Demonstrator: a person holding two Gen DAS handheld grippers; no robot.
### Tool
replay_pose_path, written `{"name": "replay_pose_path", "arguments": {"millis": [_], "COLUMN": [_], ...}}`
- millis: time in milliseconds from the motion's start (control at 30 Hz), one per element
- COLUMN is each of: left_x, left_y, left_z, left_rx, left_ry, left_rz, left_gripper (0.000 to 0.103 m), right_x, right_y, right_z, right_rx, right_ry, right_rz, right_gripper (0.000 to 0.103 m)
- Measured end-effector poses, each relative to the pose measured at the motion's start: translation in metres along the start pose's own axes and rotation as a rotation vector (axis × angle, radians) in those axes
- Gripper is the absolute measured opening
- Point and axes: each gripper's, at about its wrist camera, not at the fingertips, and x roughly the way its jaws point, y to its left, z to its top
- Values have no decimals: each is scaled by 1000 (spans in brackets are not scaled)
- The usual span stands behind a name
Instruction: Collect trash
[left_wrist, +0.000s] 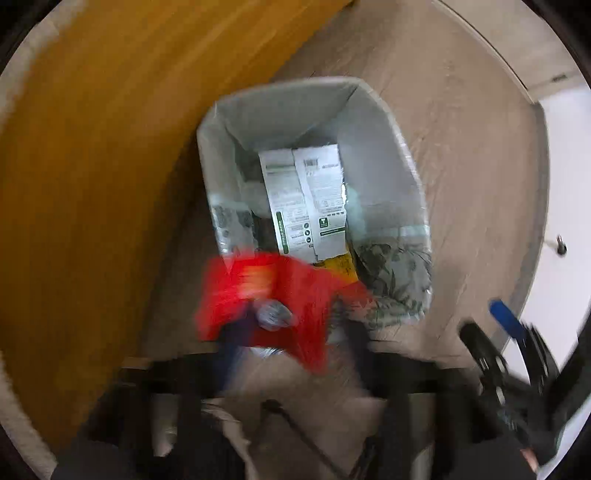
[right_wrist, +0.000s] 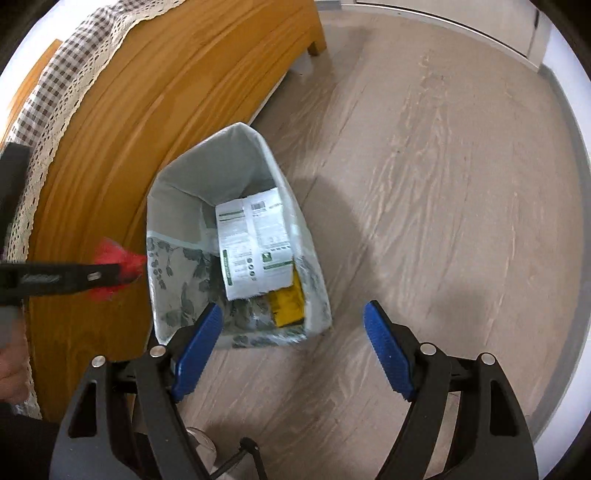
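A grey bin (left_wrist: 384, 147) with a leaf-print liner stands on the floor beside a wooden cabinet; it also shows in the right wrist view (right_wrist: 177, 184). Inside lie a white printed carton (left_wrist: 306, 199) (right_wrist: 255, 240) and a yellow packet (left_wrist: 338, 266) (right_wrist: 288, 302). My left gripper (left_wrist: 284, 332) holds a blurred red wrapper (left_wrist: 266, 295) just above the bin's near rim; the wrapper also shows in the right wrist view (right_wrist: 118, 266). My right gripper (right_wrist: 295, 350) is open and empty, its blue pads (right_wrist: 388, 354) near the bin's near edge.
An orange wooden cabinet (right_wrist: 110, 147) with a checked, lace-edged cloth (right_wrist: 66, 74) on top stands left of the bin. Pale wood-grain floor (right_wrist: 443, 184) spreads to the right, up to a white wall and baseboard (right_wrist: 480, 33).
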Motion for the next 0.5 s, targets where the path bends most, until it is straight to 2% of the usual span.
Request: {"name": "replay_pose_path", "arguments": {"millis": [67,167,200,333,500], "left_x": [10,21,22,-3,-40], "left_y": [4,11,14,28,39], "left_z": [-4,-4,-4,-5,-14], "left_rx": [2,10,2,-87,-159], "left_ry": [-15,49,52,15,-9], "left_rz": [29,103,104,59,-50], "left_gripper": [80,80,80,80,80], "right_x": [1,3,4,7,-3], "right_y": [-4,-5,-4,4,21], "right_z": [-4,-10,-11,-11,-5], "right_rx": [8,7,3,-9,-35], "right_ry": [5,18,21,43,30], "right_rz": [0,10,7,8,3], "right_gripper": [76,76,76,76,76]}}
